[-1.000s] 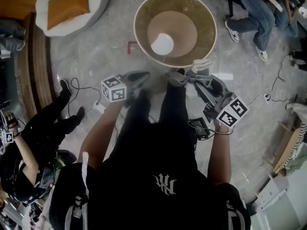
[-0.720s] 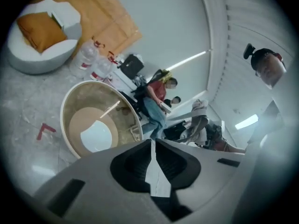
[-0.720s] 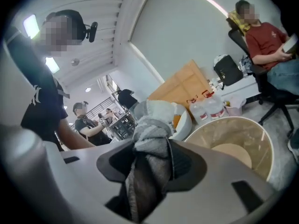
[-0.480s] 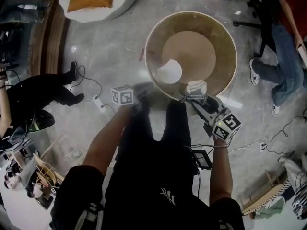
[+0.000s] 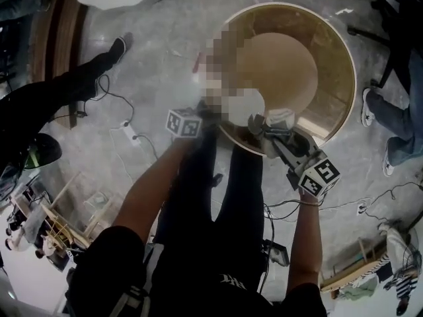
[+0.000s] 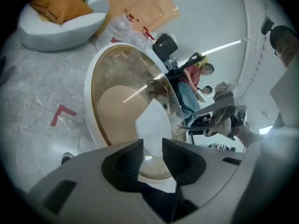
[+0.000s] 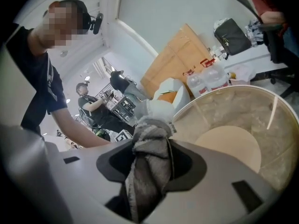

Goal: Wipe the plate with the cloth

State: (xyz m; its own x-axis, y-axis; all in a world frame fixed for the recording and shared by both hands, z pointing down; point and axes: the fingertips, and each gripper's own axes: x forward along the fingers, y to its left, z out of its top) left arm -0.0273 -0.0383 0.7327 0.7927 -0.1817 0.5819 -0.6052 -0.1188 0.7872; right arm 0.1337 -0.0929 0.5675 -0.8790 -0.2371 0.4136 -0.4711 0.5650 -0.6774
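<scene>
Two grippers: you hold one in each hand, both at the near edge of the round table [image 5: 352, 78], just below the middle of the head view.
Left gripper [image 6: 152, 146]: its jaws stand a little apart with nothing clamped between them. In the head view its marker cube [image 5: 184, 123] sits left of centre, and a blur patch covers the tips.
Plate [image 6: 152, 122]: white, lying inside the table where the tan floor meets the shiny gold wall. In your left gripper view it shows straight through the gap between the jaws. Whether the jaws touch it cannot be told. In the head view it lies at the centre of the frame, between your two grippers.
Right gripper [image 7: 152, 146]: clamped on the cloth, at the table's near rim, right of centre in the head view.
Cloth [image 7: 149, 171]: grey and bunched, and it stands up past the jaw tips. In the head view it sits just right of the plate, and contact between them cannot be made out.
Table: a tan round floor in the middle with a sloping gold wall around it.
Cushion seat [image 6: 60, 13]: white with an orange pillow, on the floor at the upper left of your left gripper view, well apart from the table.
Floor mark [image 6: 60, 115]: a red angle on grey stone, left of the table.
Bottles [image 7: 208, 80]: clear, standing beyond the table's far rim, at the upper right of your right gripper view.
</scene>
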